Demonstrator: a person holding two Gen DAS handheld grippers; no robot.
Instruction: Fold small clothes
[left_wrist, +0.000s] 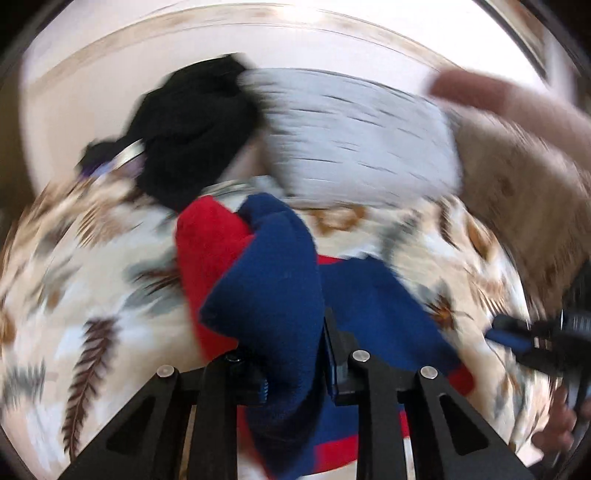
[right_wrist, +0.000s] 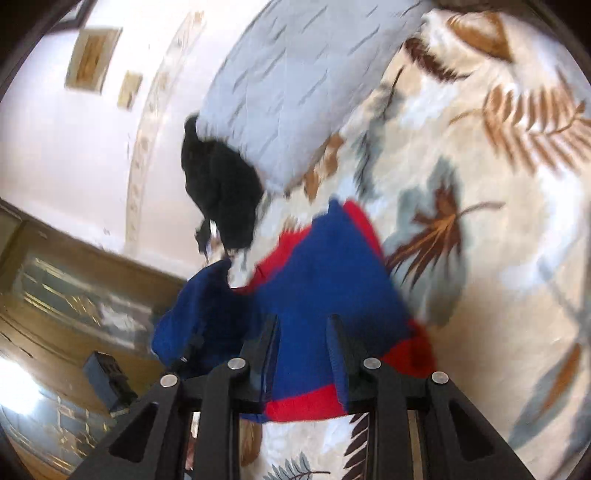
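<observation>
We see our left gripper (left_wrist: 295, 354) with its jaws squeezed on a soft blue and red fleece garment (left_wrist: 280, 280). Our right gripper (right_wrist: 303, 354) has its jaws apart around the same garment's edge. It hangs over the leaf-print blanket (right_wrist: 480, 295), near a pale blue pillow (right_wrist: 295, 92) and black cloth (right_wrist: 221, 192).

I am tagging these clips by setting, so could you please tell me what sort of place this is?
Most likely a bedroom: the leaf-patterned blanket looks spread over a bed, a pale grey pillow lies on it, and framed pictures hang on the wall.
</observation>
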